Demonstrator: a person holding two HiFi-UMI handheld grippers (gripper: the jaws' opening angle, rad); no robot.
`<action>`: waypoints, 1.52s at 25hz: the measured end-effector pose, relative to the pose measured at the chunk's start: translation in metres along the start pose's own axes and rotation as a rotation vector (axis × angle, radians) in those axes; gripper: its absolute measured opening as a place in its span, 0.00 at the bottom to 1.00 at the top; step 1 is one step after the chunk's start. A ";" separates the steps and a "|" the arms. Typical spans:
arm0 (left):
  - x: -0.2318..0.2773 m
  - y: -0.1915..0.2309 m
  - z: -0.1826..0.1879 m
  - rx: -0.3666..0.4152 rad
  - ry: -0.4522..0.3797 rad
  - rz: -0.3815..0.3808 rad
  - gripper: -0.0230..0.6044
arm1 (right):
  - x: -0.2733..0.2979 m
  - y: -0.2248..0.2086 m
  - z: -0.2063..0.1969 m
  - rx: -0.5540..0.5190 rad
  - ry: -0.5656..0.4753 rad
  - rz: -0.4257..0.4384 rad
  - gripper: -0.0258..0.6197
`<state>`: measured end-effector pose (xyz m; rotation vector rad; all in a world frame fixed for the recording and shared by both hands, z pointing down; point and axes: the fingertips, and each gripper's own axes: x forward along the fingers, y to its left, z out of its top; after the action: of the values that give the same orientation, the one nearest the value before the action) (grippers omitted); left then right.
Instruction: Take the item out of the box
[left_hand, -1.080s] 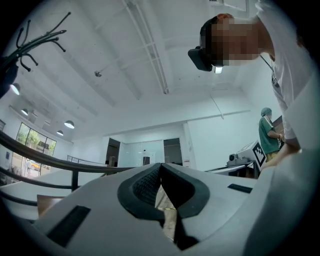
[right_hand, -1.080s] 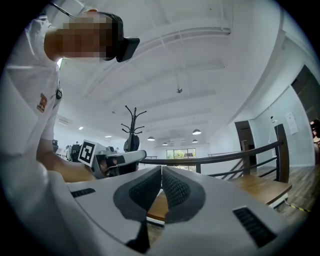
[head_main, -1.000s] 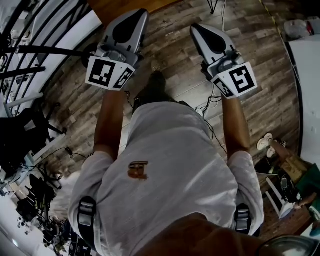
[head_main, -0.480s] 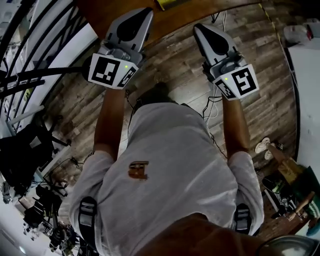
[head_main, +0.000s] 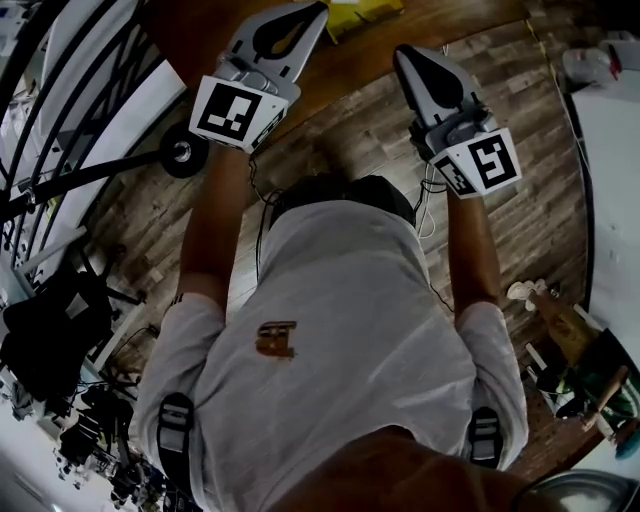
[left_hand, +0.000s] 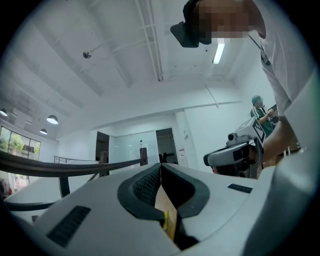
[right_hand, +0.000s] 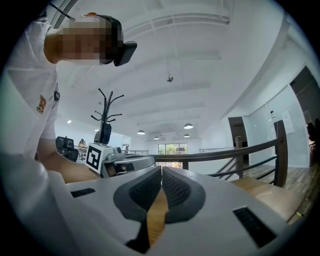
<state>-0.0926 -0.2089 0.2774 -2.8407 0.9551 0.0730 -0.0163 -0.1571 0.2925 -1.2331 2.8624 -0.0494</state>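
Carry left gripper (head_main: 316, 10) and right gripper (head_main: 404, 56) level, both pressed together on nothing, to the table (head_main: 450, 15) ahead. Aim for the yellow thing (head_main: 365, 12), likely the box, just beyond and between the tips; spread jaws before reaching in.

Left tongs (left_hand: 160, 167), right tongs (right_hand: 161, 170): closed, level

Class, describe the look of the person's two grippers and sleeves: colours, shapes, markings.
The left gripper and right gripper are pale grey tapered shells with dark ribbed pads. Each bears a white cube with black square markers. The person wears a white short-sleeved shirt.
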 end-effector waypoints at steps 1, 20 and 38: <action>0.002 0.004 -0.003 -0.002 0.007 -0.003 0.07 | 0.004 -0.001 -0.002 0.002 0.005 -0.001 0.09; 0.111 0.042 -0.093 0.158 0.337 -0.143 0.07 | 0.043 -0.096 -0.022 0.037 0.032 0.019 0.09; 0.172 0.057 -0.229 0.388 0.799 -0.396 0.33 | 0.062 -0.163 -0.059 0.082 0.084 0.036 0.09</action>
<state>0.0098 -0.3910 0.4816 -2.6035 0.3890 -1.2093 0.0577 -0.3128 0.3569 -1.1932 2.9196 -0.2207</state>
